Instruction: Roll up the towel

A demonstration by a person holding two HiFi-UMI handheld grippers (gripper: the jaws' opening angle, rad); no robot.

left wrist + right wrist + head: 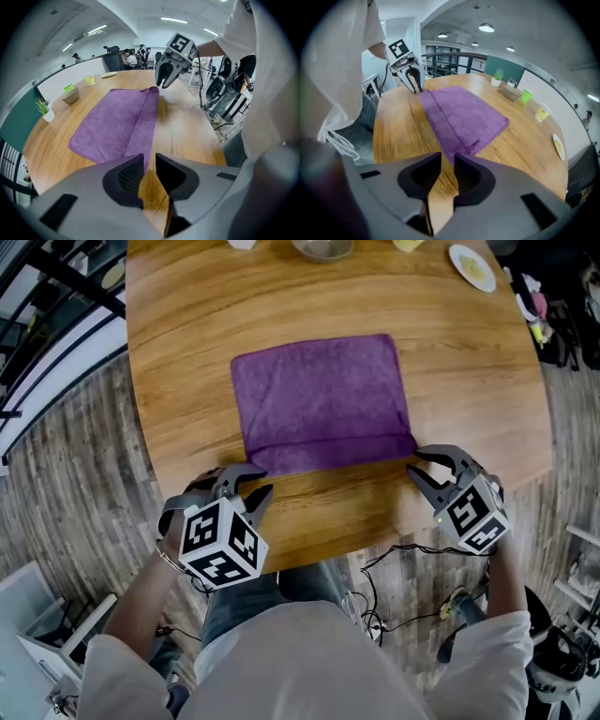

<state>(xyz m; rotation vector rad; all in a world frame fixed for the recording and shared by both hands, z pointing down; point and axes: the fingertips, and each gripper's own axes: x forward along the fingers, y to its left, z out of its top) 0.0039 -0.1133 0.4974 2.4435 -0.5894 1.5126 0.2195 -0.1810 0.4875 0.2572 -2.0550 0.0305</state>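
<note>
A purple towel point(319, 395) lies flat on the round wooden table point(187, 352), its near edge folded over into a narrow strip point(328, 452). My left gripper point(253, 486) hovers just off the towel's near left corner, jaws a narrow gap apart with only bare wood between them point(149, 161). My right gripper point(419, 463) sits at the near right corner, also slightly open and empty point(446, 161). In the left gripper view the towel point(117, 122) stretches ahead toward the right gripper point(165, 80). The right gripper view shows the towel point(464, 115) and the left gripper point(414, 84) beyond it.
A bowl point(323, 247) and a plate point(472, 266) stand at the table's far edge. A small potted plant point(45, 110) and a green cup point(89, 79) are near them. The table's near rim is just behind both grippers; cables point(394, 577) lie on the floor below.
</note>
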